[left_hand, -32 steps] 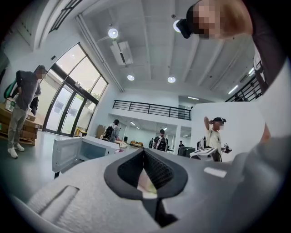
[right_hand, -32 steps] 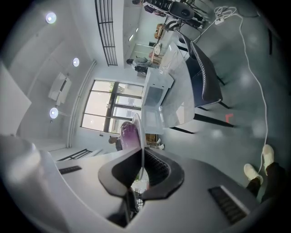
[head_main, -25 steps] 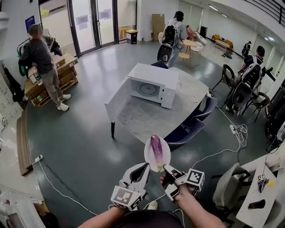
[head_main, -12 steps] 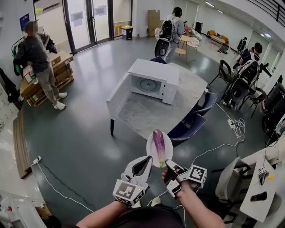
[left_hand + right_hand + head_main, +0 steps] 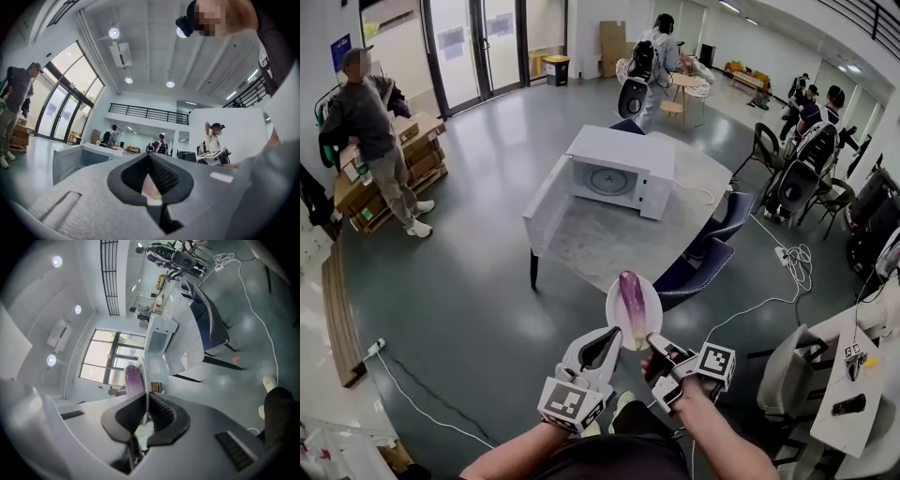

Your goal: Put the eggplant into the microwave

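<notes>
White plastic jaws up close: the left gripper sat closed and looked empty, while the right gripper pinched the plate by its rim. The eggplant lay on it, pointing lengthwise ahead at the open microwave, well apart on the table.

My right claw is matt grey plastic with ribbed black pads, and my left claw is the same. The plate looks smooth, glossy white, and the eggplant has shiny purple skin. The floor is polished and reflective, the tabletop matt mottled grey, the microwave smooth white.
</notes>
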Tool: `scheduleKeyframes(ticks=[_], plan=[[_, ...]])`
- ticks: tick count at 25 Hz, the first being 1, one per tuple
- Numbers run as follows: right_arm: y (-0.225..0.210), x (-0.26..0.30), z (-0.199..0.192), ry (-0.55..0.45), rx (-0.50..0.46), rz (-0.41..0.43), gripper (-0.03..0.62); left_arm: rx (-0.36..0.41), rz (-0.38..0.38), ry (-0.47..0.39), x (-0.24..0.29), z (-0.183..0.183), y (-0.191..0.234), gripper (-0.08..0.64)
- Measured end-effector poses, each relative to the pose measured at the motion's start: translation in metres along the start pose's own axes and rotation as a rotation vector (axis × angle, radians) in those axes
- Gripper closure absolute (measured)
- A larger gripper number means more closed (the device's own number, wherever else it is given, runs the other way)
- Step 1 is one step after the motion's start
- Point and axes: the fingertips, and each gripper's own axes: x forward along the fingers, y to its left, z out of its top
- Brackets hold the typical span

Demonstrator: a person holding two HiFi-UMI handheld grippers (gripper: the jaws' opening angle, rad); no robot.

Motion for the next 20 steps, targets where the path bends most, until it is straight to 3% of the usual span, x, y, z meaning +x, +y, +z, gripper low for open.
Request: scheduleKeyframes(ticks=[9,20], plan=[[-0.006,0.04,0.028,0.028,0.012,0.001,0.574,-0.002,0.028,0.01,0.034,-0.007,0.034,0.552],[0.007,0.119,0.126,0.062,0.016,0.013,0.574,-0.002,0.081,0.019,0.133,-0.008,0.091,0.552]])
